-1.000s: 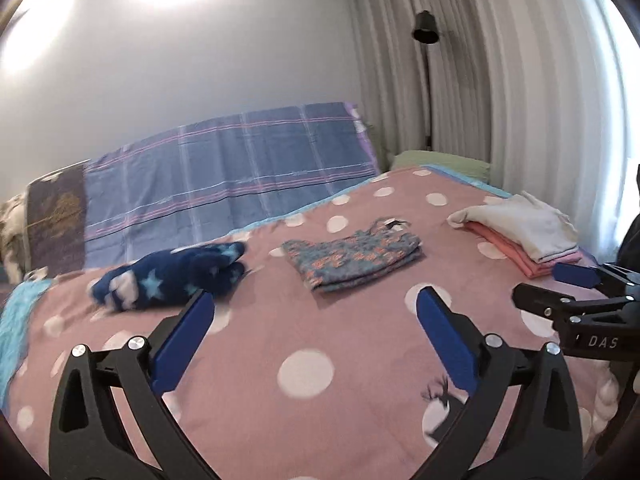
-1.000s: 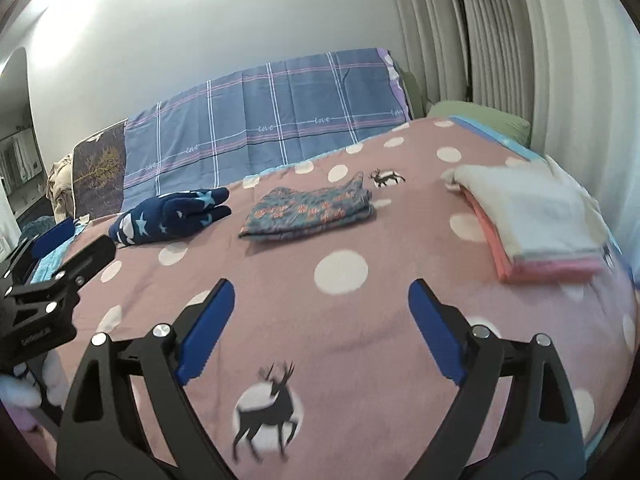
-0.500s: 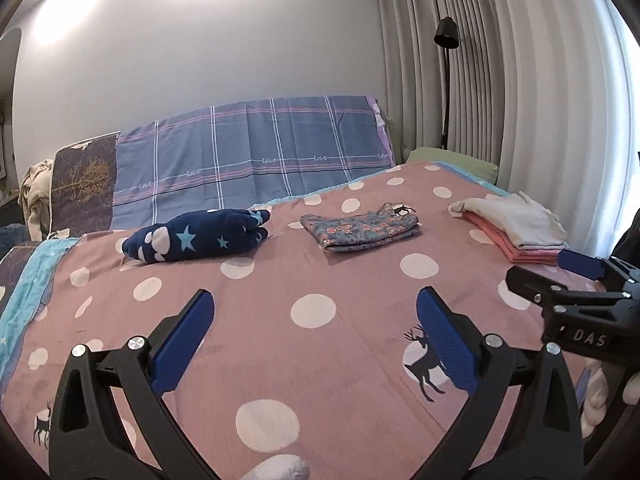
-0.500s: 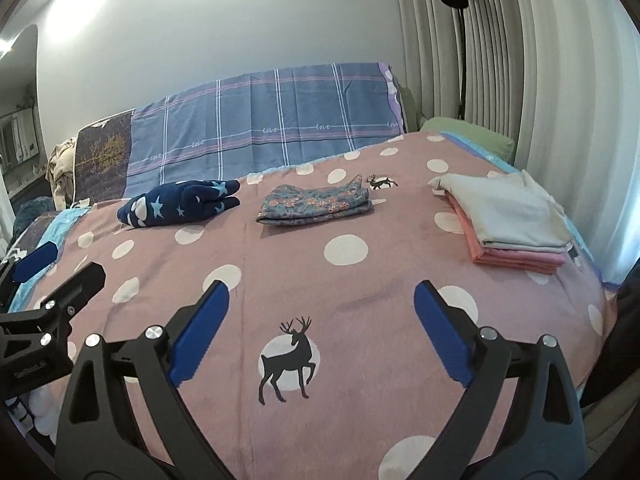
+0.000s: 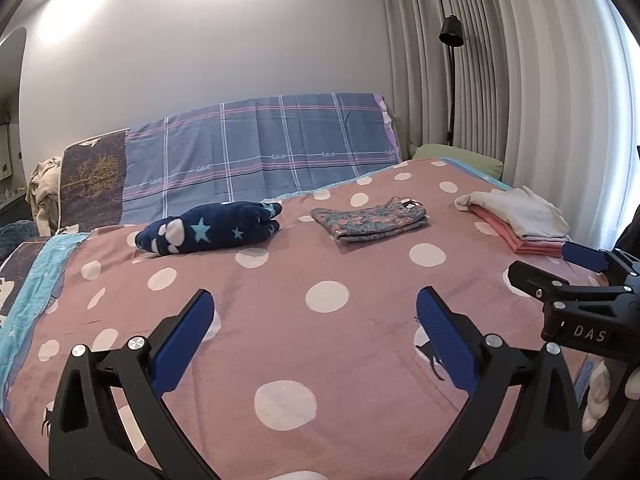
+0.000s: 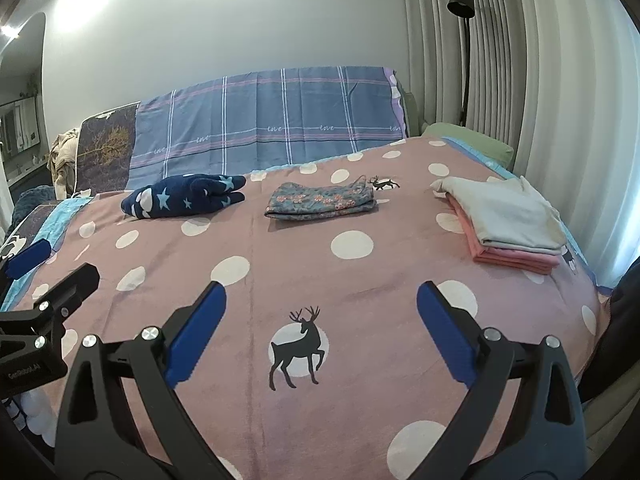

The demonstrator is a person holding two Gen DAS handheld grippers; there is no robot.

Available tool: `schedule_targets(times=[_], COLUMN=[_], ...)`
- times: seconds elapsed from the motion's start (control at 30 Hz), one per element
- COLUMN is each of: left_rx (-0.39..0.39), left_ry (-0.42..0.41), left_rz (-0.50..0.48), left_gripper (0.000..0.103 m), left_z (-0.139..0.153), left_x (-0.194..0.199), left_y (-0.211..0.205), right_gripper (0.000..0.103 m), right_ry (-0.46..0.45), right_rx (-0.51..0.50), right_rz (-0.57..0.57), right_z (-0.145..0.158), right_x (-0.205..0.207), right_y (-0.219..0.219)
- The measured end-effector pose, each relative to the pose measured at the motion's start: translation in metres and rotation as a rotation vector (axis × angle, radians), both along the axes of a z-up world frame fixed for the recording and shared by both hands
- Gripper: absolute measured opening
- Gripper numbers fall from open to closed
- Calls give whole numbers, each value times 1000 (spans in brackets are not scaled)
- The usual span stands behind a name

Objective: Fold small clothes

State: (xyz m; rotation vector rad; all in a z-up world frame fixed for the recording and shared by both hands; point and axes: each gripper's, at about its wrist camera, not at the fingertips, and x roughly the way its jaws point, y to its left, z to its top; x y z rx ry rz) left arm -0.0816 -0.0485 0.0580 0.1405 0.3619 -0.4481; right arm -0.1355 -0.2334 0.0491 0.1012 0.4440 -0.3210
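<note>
Three folded lots of clothes lie on the pink dotted bedspread [image 5: 280, 344] [image 6: 256, 264]. A navy garment with stars [image 5: 208, 230] [image 6: 182, 197] is at the far left, a blue floral piece [image 5: 370, 220] [image 6: 320, 202] in the middle, and a white-on-pink stack [image 5: 520, 218] [image 6: 508, 220] at the right. My left gripper [image 5: 316, 316] hovers open over bare bedspread, well short of the clothes. My right gripper [image 6: 322, 314] is open too, above a deer print, with nothing between its fingers. Each gripper shows at the edge of the other's view.
A blue plaid cloth [image 5: 260, 152] covers the headboard behind the clothes. A black floor lamp [image 5: 452, 36] and grey curtains [image 5: 540, 80] stand at the right. A green pillow [image 5: 460, 156] lies at the far right corner. The bed's right edge [image 6: 588, 276] drops off beside the stack.
Both grippers have drawn back from the clothes, which now lie farther off and sit level in view. The right gripper's jaws have spread slightly wider.
</note>
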Motion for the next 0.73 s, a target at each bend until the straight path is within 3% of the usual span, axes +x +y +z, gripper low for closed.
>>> schedule_targets(times=[0.73], left_rx=[38], left_ry=[25], left_rz=[-3], left_gripper=[101], left_z=[-11], left_x=[3], left_y=[-8], right_gripper=[99], right_ry=[22], right_rx=[2], right_rz=[13], right_z=[-6], right_x=[7], right_y=[0])
